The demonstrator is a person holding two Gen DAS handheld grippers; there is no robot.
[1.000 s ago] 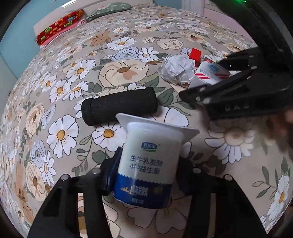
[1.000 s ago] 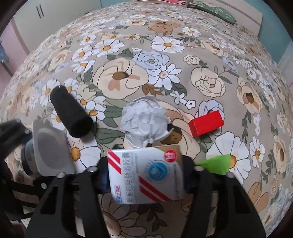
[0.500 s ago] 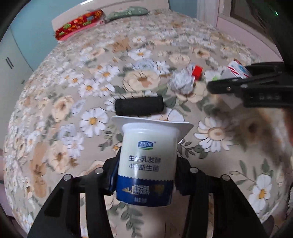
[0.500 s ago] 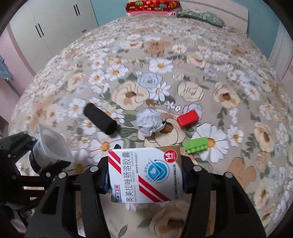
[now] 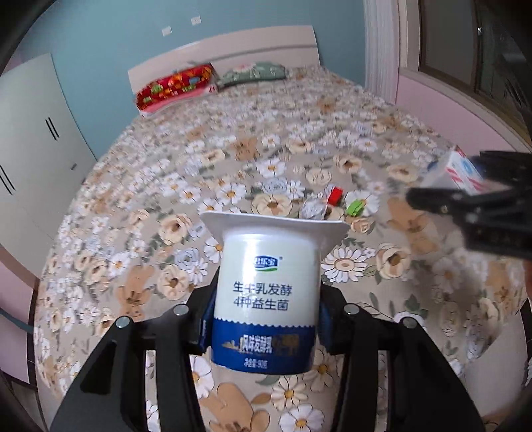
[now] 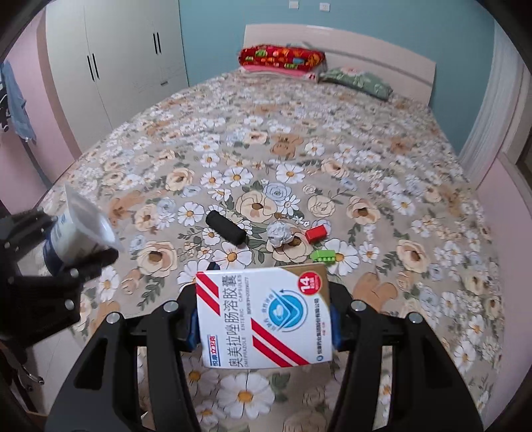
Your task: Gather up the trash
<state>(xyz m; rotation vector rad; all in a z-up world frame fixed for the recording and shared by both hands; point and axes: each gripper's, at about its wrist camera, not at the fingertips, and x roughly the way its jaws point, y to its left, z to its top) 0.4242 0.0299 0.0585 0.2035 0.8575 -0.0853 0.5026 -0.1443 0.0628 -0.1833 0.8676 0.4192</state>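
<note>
Roller (image 6: 226,227) shows only from right wrist, behind cup (image 5: 266,299) elsewhere.

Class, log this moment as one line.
left gripper: white-and-blue yogurt cup held | right gripper: white medicine box held | crumpled paper ball: on bed

We've got a beige bedspread (image 6: 382,159) covered in white daisies and cream-and-tan blooms, with a black foam roll (image 6: 226,227), a white paper ball (image 6: 278,233), a red block (image 6: 315,233) and a green block (image 6: 323,256) on it. Our yogurt cup (image 5: 264,299) is white with a navy band at the bottom, and the medicine box (image 6: 264,315) is white with red diagonal stripes, a blue round logo and a tan corner. Behind those we see a teal wall (image 6: 382,30), a red patterned pillow (image 6: 281,58) and a green floral pillow (image 6: 357,79).
</note>
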